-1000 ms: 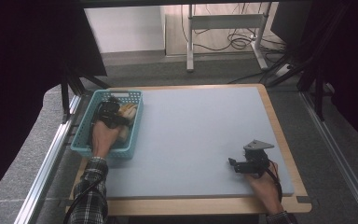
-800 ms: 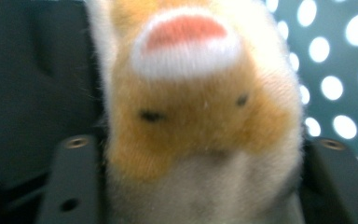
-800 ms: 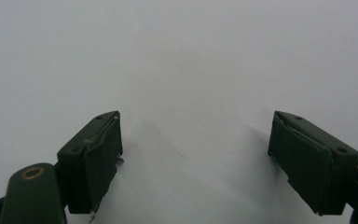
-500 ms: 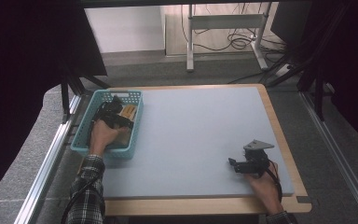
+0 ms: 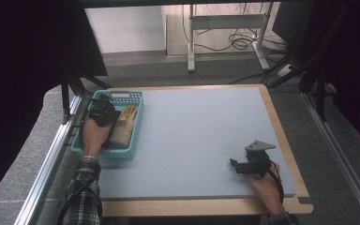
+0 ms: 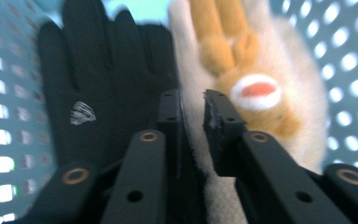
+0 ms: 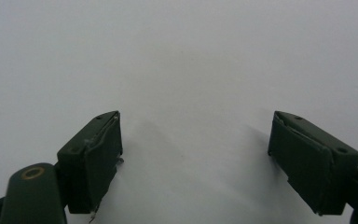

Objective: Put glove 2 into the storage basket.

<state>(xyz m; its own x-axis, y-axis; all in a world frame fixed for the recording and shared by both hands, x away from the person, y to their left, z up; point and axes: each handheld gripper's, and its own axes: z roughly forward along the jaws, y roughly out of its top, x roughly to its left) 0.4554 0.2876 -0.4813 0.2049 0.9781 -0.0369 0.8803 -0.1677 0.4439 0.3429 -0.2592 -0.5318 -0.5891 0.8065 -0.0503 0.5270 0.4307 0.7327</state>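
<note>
A teal perforated basket (image 5: 130,96) stands at the table's left edge. In it lie a black glove (image 6: 98,79) and a cream plush glove (image 6: 261,70) with orange fingers, also seen from above as the plush glove (image 5: 124,123). My left gripper (image 5: 104,108) reaches into the basket. Its jaws have just been closing, and the left gripper (image 6: 192,105) now stands shut on the plush glove's edge, with cream fabric in the narrow gap. My right gripper (image 5: 236,165) rests on the grey mat at the front right. In its own view the right gripper (image 7: 196,158) is open with nothing between its fingers.
A grey mat (image 5: 201,136) covers the wooden table (image 5: 281,136). An aluminium rail (image 5: 51,159) runs along the left side next to the basket. A desk frame and cables (image 5: 229,33) stand on the floor beyond the table.
My left hand has shifted a little to the left inside the basket. The right hand and gripper have stayed put.
</note>
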